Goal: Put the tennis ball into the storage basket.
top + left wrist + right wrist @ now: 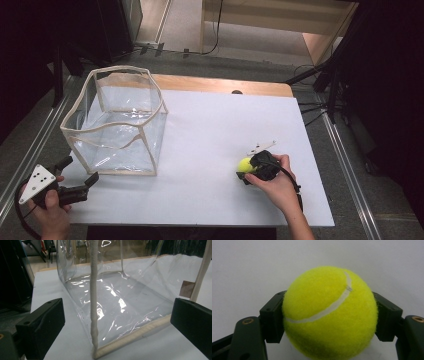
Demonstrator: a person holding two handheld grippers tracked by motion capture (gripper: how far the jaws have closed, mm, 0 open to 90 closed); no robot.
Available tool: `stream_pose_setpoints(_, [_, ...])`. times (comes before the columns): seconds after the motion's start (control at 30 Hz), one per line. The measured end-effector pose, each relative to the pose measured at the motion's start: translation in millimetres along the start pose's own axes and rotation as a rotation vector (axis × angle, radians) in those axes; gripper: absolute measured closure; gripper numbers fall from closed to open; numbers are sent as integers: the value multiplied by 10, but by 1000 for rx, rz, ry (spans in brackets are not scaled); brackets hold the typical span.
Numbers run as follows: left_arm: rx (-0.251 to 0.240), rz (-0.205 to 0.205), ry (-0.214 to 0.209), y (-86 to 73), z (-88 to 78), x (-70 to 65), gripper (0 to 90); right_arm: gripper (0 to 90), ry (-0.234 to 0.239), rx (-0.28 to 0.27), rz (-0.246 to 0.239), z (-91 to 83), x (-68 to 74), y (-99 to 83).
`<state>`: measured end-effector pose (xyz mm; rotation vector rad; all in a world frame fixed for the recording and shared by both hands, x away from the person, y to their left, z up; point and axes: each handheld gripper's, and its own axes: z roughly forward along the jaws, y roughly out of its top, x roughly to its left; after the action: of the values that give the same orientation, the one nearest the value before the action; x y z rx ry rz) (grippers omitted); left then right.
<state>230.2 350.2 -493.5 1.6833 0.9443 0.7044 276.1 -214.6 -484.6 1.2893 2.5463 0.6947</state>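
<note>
From above, my right tongs (248, 171) are pinching the tennis ball (244, 164) low on the white bench (210, 135) — the pickup step, I judge; next calls for lifting it over to the clear bag (116, 121). Along my left tongs (117, 322), spread and idling, the bag's glossy soft plastic is sagging between cream fabric seams. Along my right, the jaws are squeezing the fuzzy yellow sphere (329, 312).
</note>
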Motion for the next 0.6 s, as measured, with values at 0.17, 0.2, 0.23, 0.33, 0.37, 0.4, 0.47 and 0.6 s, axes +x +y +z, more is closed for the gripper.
stream_pose_setpoints(0.17, [-8,-2,-4,-3,5,2,0,244,14,-8,-28,6,58,83])
stream_pose_setpoints(0.2, [-9,-3,-5,-3,4,2,0,244,16,-10,-32,10,72,102])
stream_pose_setpoints(0.23, [-12,-3,-5,-5,5,4,0,244,21,-8,-40,14,85,120])
stream_pose_setpoints(0.33, [-15,-4,-6,-6,5,5,0,244,25,-8,-56,33,132,181])
stream_pose_setpoints(0.37, [-15,-4,-6,-6,5,4,0,244,31,-8,-63,39,146,201])
stream_pose_setpoints(0.4, [-15,-4,-7,-6,5,4,0,244,28,-8,-63,47,166,221])
stream_pose_setpoints(0.47, [-16,-5,-7,-6,5,4,0,244,32,-7,-74,64,195,262])
stream_pose_setpoints(0.6, [-17,-6,-8,-5,5,4,0,243,40,-4,-95,103,268,340])
